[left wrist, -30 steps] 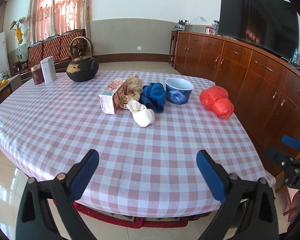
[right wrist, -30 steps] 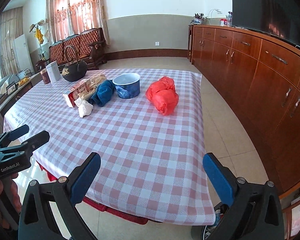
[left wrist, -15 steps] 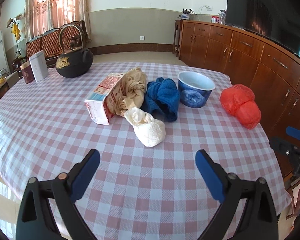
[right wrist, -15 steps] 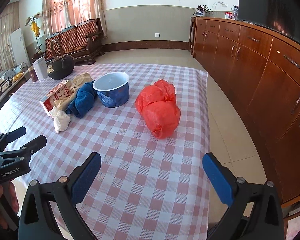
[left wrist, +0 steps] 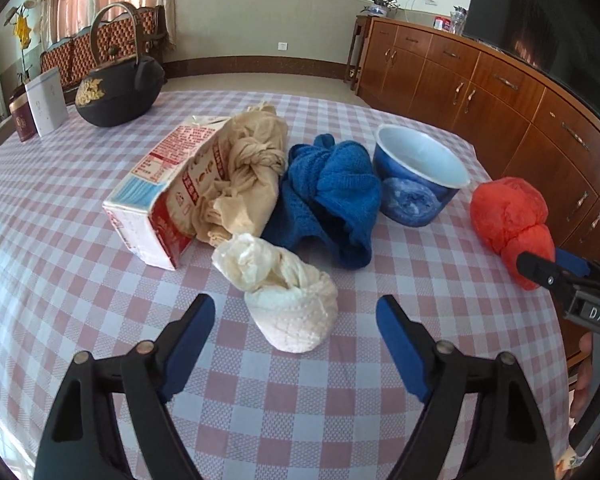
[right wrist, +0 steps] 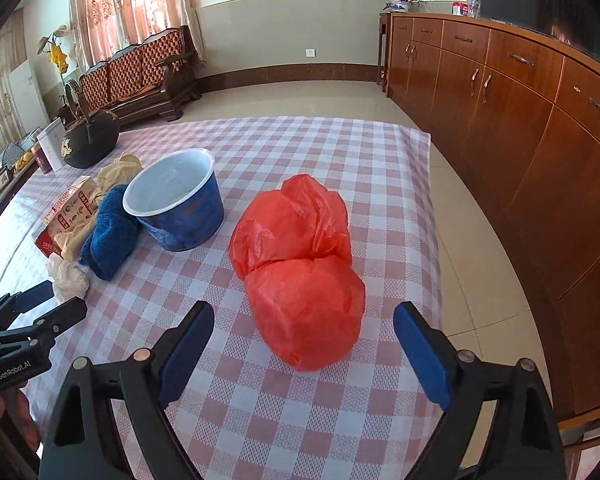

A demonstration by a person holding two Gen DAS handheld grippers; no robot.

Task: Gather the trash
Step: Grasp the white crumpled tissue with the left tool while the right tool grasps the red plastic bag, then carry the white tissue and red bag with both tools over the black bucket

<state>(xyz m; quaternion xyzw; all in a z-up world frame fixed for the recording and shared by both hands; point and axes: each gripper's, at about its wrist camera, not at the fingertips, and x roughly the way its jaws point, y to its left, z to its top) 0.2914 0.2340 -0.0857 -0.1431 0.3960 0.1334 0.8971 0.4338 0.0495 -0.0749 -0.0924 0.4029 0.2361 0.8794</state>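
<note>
Your left tool is closing, its fingers on either side of the white tied bag but not touching it. Your right tool is also closing around the red bag, not yet gripping, near the bench's right edge.

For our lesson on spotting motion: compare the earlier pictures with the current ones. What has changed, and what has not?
Both claws advanced over the table: the left claw toward the white wad, the right claw toward the red bag. Both are closing, gripping nothing yet. The carton, blue cloth and bowl stayed put.
</note>
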